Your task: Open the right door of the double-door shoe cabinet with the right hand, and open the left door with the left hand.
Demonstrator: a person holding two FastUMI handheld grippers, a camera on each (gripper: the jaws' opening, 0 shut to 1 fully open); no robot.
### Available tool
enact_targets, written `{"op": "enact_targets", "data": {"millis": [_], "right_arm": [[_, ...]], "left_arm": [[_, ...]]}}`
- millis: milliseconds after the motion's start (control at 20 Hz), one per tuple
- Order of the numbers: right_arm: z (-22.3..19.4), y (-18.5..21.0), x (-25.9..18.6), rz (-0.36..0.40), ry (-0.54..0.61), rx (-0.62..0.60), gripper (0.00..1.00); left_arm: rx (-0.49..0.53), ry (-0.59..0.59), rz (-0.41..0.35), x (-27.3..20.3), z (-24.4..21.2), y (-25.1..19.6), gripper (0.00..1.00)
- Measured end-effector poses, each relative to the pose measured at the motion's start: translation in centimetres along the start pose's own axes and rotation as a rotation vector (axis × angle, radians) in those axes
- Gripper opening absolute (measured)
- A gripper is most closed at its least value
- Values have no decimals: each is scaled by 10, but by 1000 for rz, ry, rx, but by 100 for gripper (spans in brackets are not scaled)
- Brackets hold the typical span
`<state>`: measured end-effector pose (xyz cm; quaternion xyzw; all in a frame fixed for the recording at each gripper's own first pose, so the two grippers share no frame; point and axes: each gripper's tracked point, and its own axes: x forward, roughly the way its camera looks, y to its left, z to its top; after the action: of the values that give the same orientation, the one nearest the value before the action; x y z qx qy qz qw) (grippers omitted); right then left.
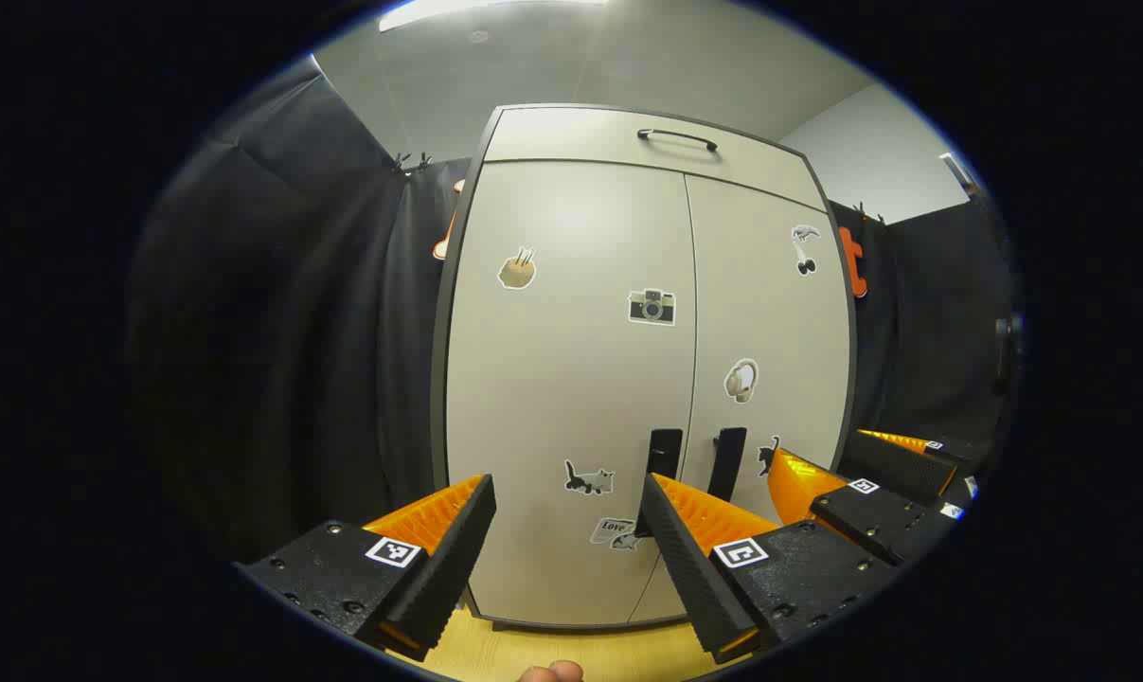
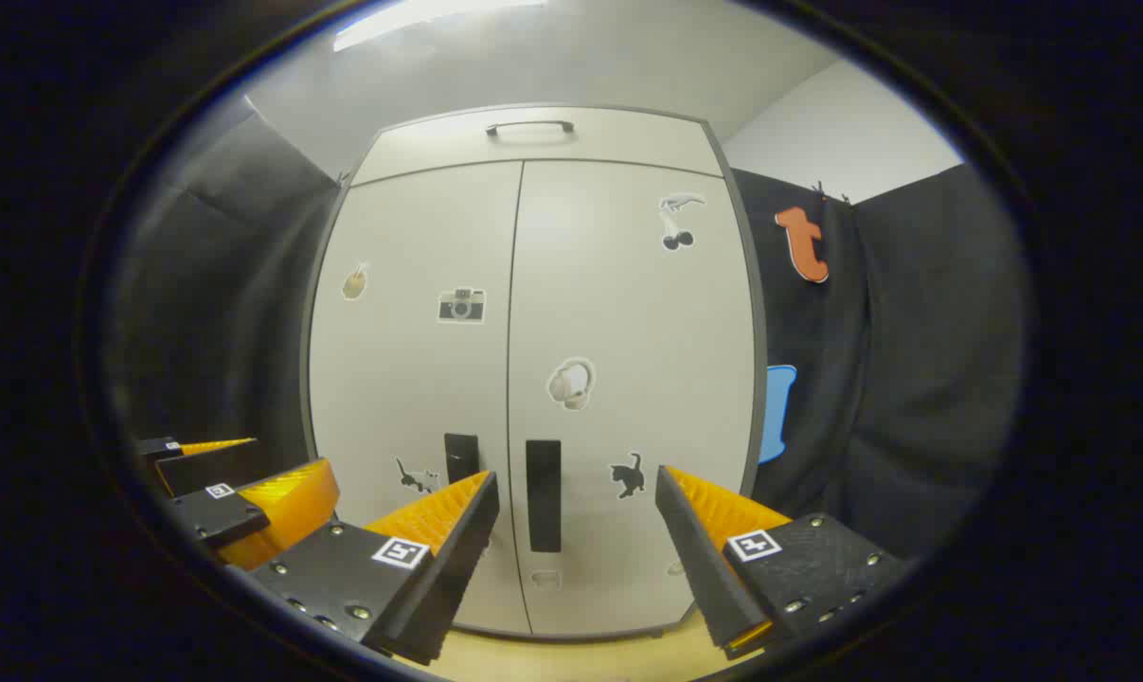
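A pale double-door shoe cabinet (image 1: 571, 379) (image 2: 533, 332) with stickers stands ahead, both doors closed. Its left door handle (image 1: 663, 455) (image 2: 460, 457) and right door handle (image 1: 727, 461) (image 2: 544, 494) are dark vertical bars flanking the centre seam. My left gripper (image 1: 568, 488) is open, a short way in front of the left door, its right finger overlapping the left handle's lower end. My right gripper (image 2: 576, 483) is open in front of the right door, with the right handle between its fingers but apart from them. The right gripper (image 1: 855, 478) also shows at lower right in the left gripper view, and the left gripper (image 2: 249, 483) at lower left in the right gripper view.
A flap or drawer with a curved handle (image 1: 677, 138) (image 2: 529, 126) tops the cabinet. Black cloth walls (image 1: 325, 332) (image 2: 893, 360) hang close on both sides. Light wooden floor (image 1: 571, 649) lies below the cabinet. A fingertip (image 1: 552, 673) shows at the bottom edge.
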<state>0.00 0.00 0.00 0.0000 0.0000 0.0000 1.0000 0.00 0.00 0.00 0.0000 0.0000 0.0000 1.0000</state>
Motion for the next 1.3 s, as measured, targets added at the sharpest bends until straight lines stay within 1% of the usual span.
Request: {"op": "enact_targets", "data": {"millis": [250,300,350,650,700,750,800,900,950,1000,1100,1150,1200,1250,1300], "right_arm": [[-4,3,16,1,6,2,98],[-6,4,20,5,9,1,94],[-8,5,23,6,14,-2,98],[-21,19,42,24,37,-35,99],[-23,19,45,22,40,-38,94],[-25,20,50,23,44,-37,93],[-27,21,55,21,48,-34,89],[-30,19,64,11,56,-30,88],[-32,21,68,14,63,-30,79],[-34,22,73,16,68,-32,81],[-37,20,81,8,75,-37,80],[-40,22,85,11,85,-35,75],[-45,23,88,16,98,-32,72],[-46,23,90,15,104,-31,72],[-48,23,90,7,104,-31,64]], "left_arm": [[10,1,7,8,-1,4,97],[10,4,7,9,-1,5,96],[10,6,7,10,-2,5,96],[5,14,28,10,-4,18,96],[6,18,32,10,-4,20,96],[4,19,36,9,-5,22,96],[3,21,39,9,-5,24,96],[4,23,47,8,-6,29,96],[5,26,50,8,-6,30,96],[6,28,52,7,-7,32,96],[6,30,56,7,-8,35,96],[5,33,58,6,-9,36,96],[5,36,61,6,-10,38,96],[5,37,63,5,-11,40,96],[6,38,67,5,-11,42,96]]}}
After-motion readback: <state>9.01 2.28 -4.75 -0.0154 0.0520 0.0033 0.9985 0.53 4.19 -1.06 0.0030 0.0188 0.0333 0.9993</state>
